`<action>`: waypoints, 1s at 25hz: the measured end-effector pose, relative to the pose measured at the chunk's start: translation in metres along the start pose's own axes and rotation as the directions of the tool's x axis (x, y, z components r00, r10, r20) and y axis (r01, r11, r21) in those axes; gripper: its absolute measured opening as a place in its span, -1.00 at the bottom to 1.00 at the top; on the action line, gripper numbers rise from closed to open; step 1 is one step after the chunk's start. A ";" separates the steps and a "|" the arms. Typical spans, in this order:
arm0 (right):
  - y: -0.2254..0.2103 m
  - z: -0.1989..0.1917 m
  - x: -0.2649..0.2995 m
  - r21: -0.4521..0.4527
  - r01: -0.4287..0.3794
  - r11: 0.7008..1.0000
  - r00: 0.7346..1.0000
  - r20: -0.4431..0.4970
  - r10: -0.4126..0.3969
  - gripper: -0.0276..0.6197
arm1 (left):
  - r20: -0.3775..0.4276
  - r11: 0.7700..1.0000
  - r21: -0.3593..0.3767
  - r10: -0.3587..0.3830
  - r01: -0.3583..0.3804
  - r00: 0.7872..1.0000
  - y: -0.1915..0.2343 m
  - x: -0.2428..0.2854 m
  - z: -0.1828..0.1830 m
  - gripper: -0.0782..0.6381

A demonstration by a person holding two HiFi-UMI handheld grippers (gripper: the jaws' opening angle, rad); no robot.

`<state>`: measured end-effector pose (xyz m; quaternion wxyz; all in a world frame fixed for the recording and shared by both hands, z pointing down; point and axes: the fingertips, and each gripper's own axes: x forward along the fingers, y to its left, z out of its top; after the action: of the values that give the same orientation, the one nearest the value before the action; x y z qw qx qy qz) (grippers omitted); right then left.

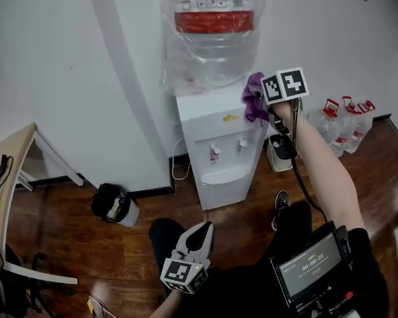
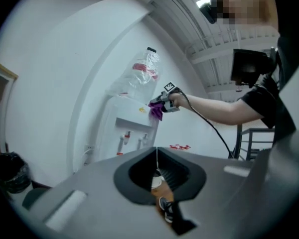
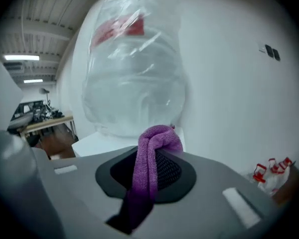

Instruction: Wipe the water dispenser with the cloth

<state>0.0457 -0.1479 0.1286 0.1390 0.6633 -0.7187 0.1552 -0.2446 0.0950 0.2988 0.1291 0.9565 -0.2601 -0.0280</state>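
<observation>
**A:** So, what is gripped by the right gripper (image 1: 265, 108)?

**B:** The purple cloth (image 1: 254, 98) is clamped between its jaws. A fold is looped over the tips and a tail is left hanging, probably so that a soft wad meets the surface first.

**A:** And where is the cloth held?

**B:** It is held at the top right corner of the water dispenser (image 1: 219, 131), just beside the plastic-wrapped bottle (image 1: 212, 38). It appears to be laid against the edge, though contact cannot be fully confirmed. A start at the top is judged sensible, since the front and taps can be worked downward afterwards.

**A:** Is the left gripper (image 1: 198, 234) used?

**B:** No. Its jaws are seen closed together with nothing between them. It is kept low and well apart from the dispenser, presumably to leave the wiping path free.
</observation>
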 end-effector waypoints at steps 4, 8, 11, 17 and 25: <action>0.053 0.002 0.024 -0.075 -0.007 0.997 0.999 -0.036 0.004 -0.73 | 0.020 0.998 -0.064 0.017 -0.015 1.000 0.020 -0.021 0.005 -0.71; 0.104 0.004 0.042 -0.201 0.016 0.979 0.999 -0.041 -0.025 -0.73 | 0.002 0.995 -0.070 0.067 -0.066 0.998 0.039 -0.044 0.002 -0.71; 0.147 0.007 0.054 -0.252 -0.051 0.966 0.998 -0.058 0.038 -0.73 | 0.025 0.993 -0.078 0.087 -0.085 0.996 0.049 -0.058 0.006 -0.71; 0.211 0.010 0.071 -0.316 -0.137 0.939 0.990 -0.082 0.117 -0.72 | 0.031 0.990 -0.063 0.128 -0.125 0.991 0.061 -0.081 0.010 -0.71; 0.251 0.000 0.065 -0.374 -0.163 0.913 0.983 0.020 0.184 -0.72 | 0.035 0.986 -0.040 0.160 -0.159 0.986 0.069 -0.094 0.013 -0.71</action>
<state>-0.2102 -0.1894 0.1456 0.2277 0.5628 -0.7946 0.0098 -0.3616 0.0821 0.3031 0.1438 0.9293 -0.3377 -0.0404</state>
